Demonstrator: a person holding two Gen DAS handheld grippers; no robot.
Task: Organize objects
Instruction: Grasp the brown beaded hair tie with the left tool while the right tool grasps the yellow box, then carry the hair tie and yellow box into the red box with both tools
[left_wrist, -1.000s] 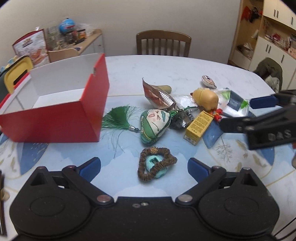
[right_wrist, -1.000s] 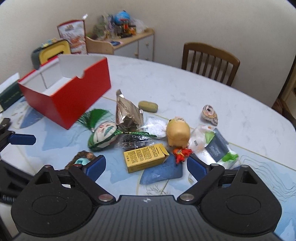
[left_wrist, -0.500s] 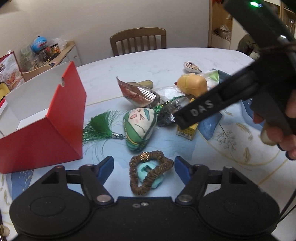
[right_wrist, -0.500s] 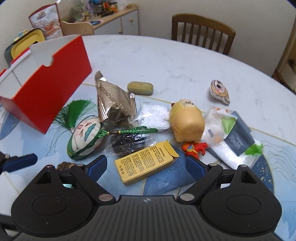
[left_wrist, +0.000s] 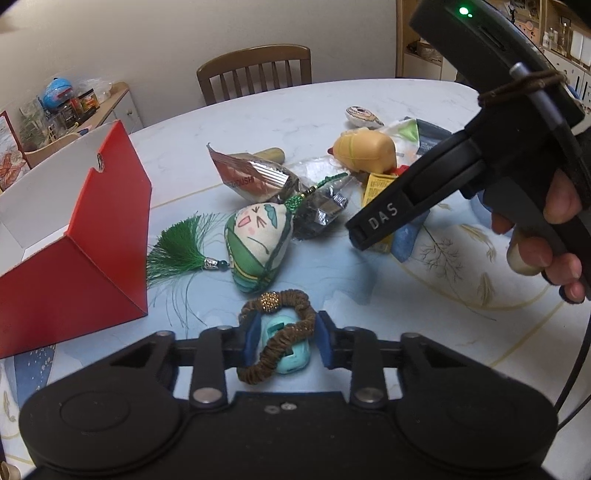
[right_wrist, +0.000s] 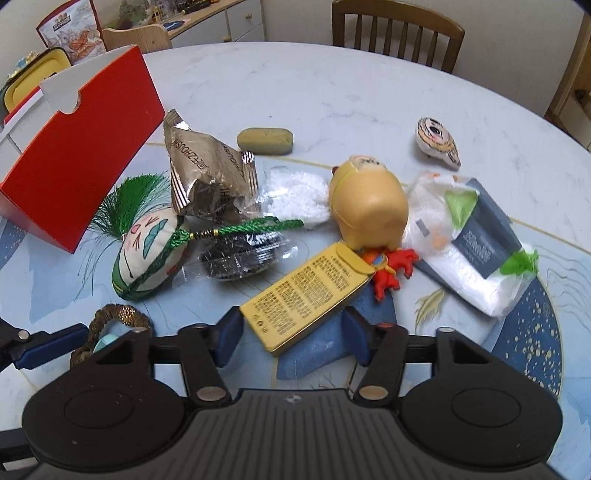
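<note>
the left gripper (left_wrist: 283, 341) sat at the lower centre of the left wrist view, its blue pads pressed in against a brown fabric hair scrunchie with a gold beaded band (left_wrist: 277, 334) and the small turquoise plastic piece (left_wrist: 292, 347) lying inside its loop, both on the pale marble-patterned table (left_wrist: 332, 99). in the right wrist view the right gripper (right_wrist: 293, 334) sat at lower centre with its blue fingers on either side of the near end of a flat yellow cardboard box printed with black text (right_wrist: 308, 297); the left pad touched the box's corner, while a gap showed on the right side, so the fingers stood partly spread and not yet pinching.

the left wrist view alone showed a hand (left_wrist: 543, 240) wrapped around the right gripper's black handle at the right of the frame, with the yellow box mostly hidden behind that gripper's body. the right wrist view alone showed the full spread of clutter: a crumpled silver foil snack packet (right_wrist: 207, 173), an olive-green oblong bar (right_wrist: 265, 140), a yellow rounded plastic toy figure (right_wrist: 369, 206), a small red figurine (right_wrist: 391, 266) and a clear plastic bag holding a grey card (right_wrist: 476, 243). the scrunchie appeared there only at the lower left, half hidden.

a green-and-cream stuffed fabric charm with a green tassel (left_wrist: 258, 247) lay just above the scrunchie. the red open cardboard box with a white interior (left_wrist: 74, 236) stood at the left of the left wrist view; the part of its inside that showed held nothing.
</note>
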